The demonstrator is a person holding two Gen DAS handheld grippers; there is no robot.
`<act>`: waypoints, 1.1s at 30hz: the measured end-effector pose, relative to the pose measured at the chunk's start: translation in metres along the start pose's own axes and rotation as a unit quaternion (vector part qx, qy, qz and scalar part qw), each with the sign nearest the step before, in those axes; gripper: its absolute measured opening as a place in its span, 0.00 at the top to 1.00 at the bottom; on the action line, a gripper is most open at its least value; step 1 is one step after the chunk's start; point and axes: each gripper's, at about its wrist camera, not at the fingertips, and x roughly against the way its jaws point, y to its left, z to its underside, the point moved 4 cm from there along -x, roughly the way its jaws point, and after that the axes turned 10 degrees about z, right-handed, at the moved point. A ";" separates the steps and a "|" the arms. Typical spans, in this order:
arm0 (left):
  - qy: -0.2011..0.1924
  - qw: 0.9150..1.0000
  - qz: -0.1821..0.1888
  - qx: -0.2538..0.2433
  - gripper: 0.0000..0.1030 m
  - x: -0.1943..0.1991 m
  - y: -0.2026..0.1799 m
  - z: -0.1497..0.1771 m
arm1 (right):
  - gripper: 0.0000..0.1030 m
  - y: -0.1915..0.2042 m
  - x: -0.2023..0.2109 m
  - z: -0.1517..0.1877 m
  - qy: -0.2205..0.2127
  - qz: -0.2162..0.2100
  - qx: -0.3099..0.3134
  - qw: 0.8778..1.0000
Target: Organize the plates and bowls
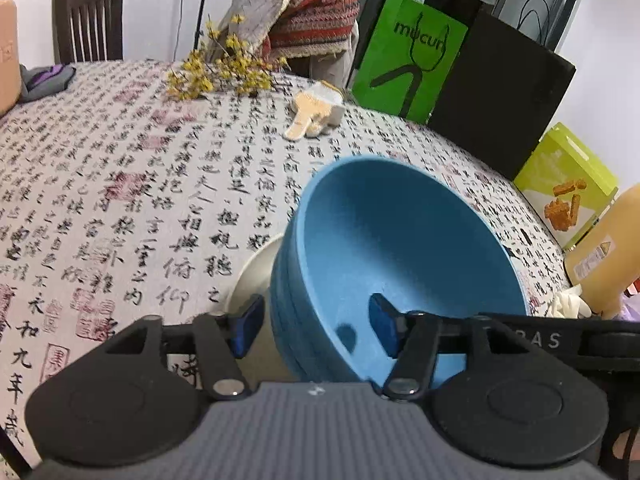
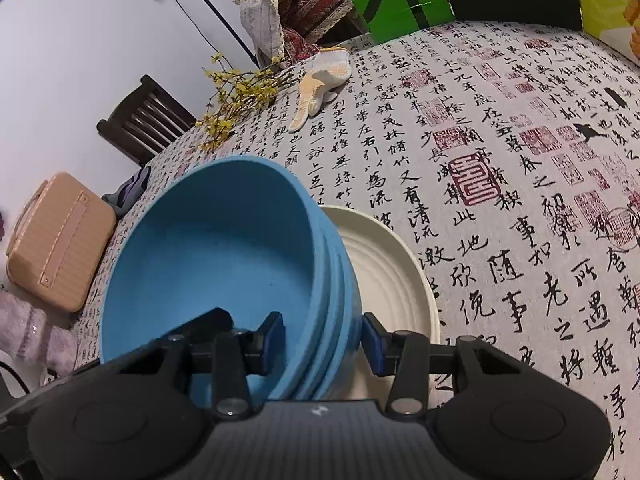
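Blue bowl (image 1: 396, 264) sits tilted on the white plate (image 2: 392, 264) near the worktop (image 1: 120, 184) edge. Left tongs (image 1: 316, 328) straddle its wall at 9 o'clock, pads clear. Right tongs (image 2: 324, 340) clamp its 3 o'clock wall; lower level, then release.

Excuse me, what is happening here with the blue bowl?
A person works a pair of tongs in each hand at a blue bowl. The bowl is tilted over a white plate on the table. The right tongs straddle its wall on one side, seemingly gripping it. The left tongs straddle the opposite wall, pads apart from it.
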 end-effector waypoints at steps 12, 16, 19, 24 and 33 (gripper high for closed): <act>-0.084 0.996 -0.013 -0.011 0.08 0.043 0.017 0.005 | 0.34 -0.011 0.025 0.006 -0.053 -0.037 -0.009 0.998; -0.131 0.991 -0.012 -0.025 0.00 0.067 0.017 0.017 | 0.29 -0.009 0.034 0.013 -0.071 -0.049 0.003 0.996; -0.162 0.986 -0.004 -0.035 0.00 0.081 0.018 0.029 | 0.19 -0.006 0.044 0.020 -0.104 -0.057 0.020 0.993; -0.204 0.977 -0.020 -0.057 0.00 0.097 0.020 0.058 | 0.00 -0.002 0.064 0.040 -0.179 -0.063 0.067 0.979; -0.252 0.965 -0.026 -0.063 0.00 0.119 0.034 0.105 | 0.00 -0.008 0.087 0.095 -0.269 -0.067 0.091 0.957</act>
